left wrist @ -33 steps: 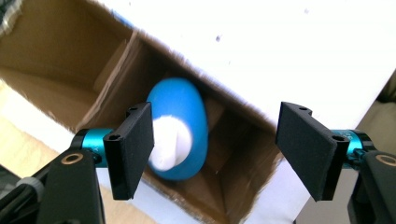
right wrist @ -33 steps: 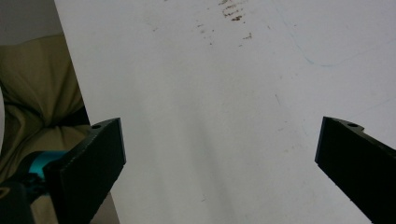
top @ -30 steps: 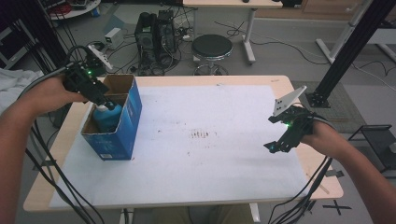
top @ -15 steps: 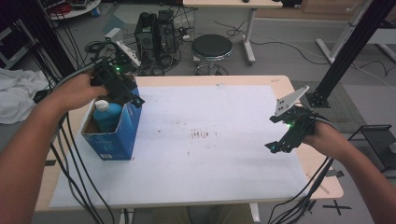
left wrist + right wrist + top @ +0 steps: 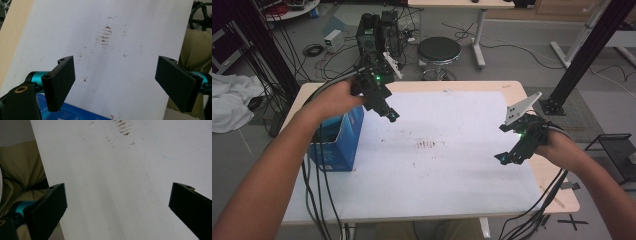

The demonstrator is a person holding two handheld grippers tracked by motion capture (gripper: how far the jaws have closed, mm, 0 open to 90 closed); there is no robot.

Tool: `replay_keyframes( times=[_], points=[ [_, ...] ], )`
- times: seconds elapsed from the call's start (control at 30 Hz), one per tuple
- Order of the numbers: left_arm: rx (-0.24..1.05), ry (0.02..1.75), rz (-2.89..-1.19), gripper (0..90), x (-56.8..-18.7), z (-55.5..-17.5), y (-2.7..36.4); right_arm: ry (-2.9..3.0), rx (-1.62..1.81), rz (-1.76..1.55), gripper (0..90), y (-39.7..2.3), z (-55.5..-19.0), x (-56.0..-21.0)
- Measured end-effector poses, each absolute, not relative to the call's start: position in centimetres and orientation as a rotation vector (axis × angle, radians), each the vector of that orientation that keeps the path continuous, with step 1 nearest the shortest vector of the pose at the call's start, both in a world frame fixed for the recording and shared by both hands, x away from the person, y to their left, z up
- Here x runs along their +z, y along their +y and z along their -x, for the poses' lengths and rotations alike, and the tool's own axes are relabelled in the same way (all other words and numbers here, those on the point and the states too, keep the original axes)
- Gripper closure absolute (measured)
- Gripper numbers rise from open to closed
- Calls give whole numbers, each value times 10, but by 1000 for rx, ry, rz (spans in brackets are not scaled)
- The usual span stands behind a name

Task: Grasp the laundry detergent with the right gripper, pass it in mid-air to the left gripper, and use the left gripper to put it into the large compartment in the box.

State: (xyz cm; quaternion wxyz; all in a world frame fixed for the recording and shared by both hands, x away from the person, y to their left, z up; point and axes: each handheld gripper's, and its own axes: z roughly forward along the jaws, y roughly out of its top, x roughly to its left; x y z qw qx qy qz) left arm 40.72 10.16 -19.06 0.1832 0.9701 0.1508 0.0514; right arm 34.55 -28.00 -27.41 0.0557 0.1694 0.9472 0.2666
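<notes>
High view: left tool [image 5: 391, 114] gapes beside glossy blue rectangular carton [image 5: 343, 145].

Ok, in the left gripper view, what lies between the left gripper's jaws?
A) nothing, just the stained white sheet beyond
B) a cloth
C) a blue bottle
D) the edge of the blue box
A: the left gripper has its jaws wide apart, with only the stained white sheet seen between them.

A lab is showing here: cables [image 5: 319, 50] are trailing across the floor at 11 o'clock, electronics [image 5: 379, 30] and a stool [image 5: 439, 50] standing beyond the bench [image 5: 472, 86].
</notes>
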Motion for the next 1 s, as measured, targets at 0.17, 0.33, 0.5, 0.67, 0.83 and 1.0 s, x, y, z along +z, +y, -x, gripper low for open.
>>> replay_keyframes(
  times=[0.17, 0.33, 0.5, 0.67, 0.83, 1.0],
  points=[
    [187, 449, -2729, 164, -194, -410, 93, 2873, 808, -523, 7, -280, -345, -273],
    [196, 373, -2761, 165, -195, -413, 88, 2872, 809, -519, 7, -279, -346, -273],
    [208, 404, -2730, 165, -199, -415, 82, 2869, 810, -526, 7, -278, -349, -274],
    [218, 388, -2754, 165, -203, -421, 77, 2879, 805, -528, 8, -276, -352, -272],
    [190, 328, -2785, 165, -209, -420, 66, 2878, 805, -523, 7, -273, -355, -271],
    [153, 288, -2809, 165, -214, -411, 55, 2887, 800, -520, 7, -273, -356, -270]
  ],
)
